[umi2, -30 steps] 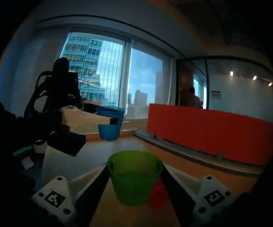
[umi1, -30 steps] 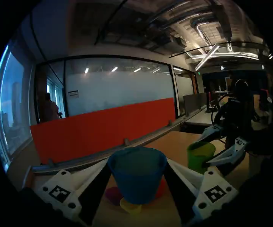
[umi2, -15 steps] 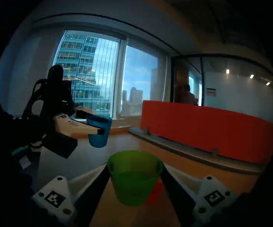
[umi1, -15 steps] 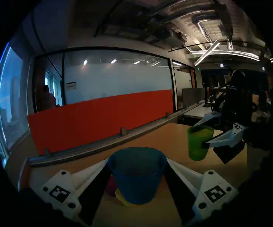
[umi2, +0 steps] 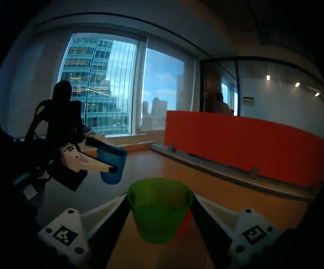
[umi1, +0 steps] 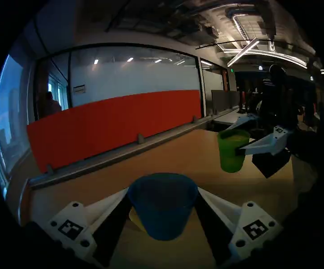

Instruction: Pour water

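In the left gripper view my left gripper (umi1: pixel 163 210) is shut on a blue plastic cup (umi1: pixel 163 204), held upright above the wooden table (umi1: pixel 180 157). Farther right in that view hangs a green cup (umi1: pixel 232 150), clamped between the right gripper's white fingers (umi1: pixel 265 144). In the right gripper view my right gripper (umi2: pixel 160 215) is shut on this green cup (umi2: pixel 160 208), upright, with liquid showing inside. The blue cup (umi2: pixel 111 164) shows there at mid-left, tilted slightly, in the left gripper's fingers (umi2: pixel 83 159). The two cups are apart.
A yellow item (umi1: pixel 137 219) lies on the table under the blue cup, and a red item (umi2: pixel 185 223) lies behind the green cup. An orange partition (umi1: pixel 112 123) and a metal rail (umi1: pixel 117 154) border the table's far side. Large windows (umi2: pixel 103 85) stand beyond; a person (umi2: pixel 216 103) stands far off.
Both grippers have lifted with their cups: the table and coloured items below have dropped away. In the right gripper view the blue cup has come lower and closer, tilting a little.
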Available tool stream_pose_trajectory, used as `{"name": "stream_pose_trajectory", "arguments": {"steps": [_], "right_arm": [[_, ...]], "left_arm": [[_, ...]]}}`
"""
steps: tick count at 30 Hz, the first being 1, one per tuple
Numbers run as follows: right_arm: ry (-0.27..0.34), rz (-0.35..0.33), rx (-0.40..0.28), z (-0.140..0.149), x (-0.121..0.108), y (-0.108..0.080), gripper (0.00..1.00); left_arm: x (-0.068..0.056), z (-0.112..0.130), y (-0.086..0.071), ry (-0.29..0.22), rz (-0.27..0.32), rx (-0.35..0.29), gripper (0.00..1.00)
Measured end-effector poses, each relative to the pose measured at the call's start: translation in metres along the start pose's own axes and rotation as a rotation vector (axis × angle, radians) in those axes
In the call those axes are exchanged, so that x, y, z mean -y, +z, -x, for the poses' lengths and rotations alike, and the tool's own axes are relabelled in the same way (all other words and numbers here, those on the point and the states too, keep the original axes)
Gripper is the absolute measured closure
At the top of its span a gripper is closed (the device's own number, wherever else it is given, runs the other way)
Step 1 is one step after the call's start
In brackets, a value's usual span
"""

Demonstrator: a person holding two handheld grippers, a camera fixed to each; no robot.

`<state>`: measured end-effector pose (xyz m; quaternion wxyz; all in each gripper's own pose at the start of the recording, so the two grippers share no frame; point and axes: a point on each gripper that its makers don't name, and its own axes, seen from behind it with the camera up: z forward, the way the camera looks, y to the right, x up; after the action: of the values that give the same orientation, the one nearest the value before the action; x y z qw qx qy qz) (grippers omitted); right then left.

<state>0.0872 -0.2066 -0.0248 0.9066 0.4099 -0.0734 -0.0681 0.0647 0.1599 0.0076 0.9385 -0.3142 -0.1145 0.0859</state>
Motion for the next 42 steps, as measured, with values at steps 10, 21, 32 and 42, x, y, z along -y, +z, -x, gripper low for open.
{"name": "stream_pose_trajectory", "arguments": {"steps": [10,21,32,42], "right_arm": [[0.020,-0.017,0.057,0.021,-0.003,0.003,0.08],[-0.005,-0.025,0.130,0.042,-0.006,0.008,0.08],[-0.029,-0.029,0.214,0.068,-0.014,0.010,0.08],[-0.045,-0.040,0.278,0.085,-0.017,0.015,0.08]], "left_arm": [[-0.005,0.037,0.008,0.007,0.026,0.108,0.12],[-0.012,0.070,0.009,0.026,0.061,0.204,0.12],[-0.011,0.100,0.010,0.068,0.075,0.297,0.12],[-0.010,0.125,0.017,0.080,0.093,0.374,0.12]]}}
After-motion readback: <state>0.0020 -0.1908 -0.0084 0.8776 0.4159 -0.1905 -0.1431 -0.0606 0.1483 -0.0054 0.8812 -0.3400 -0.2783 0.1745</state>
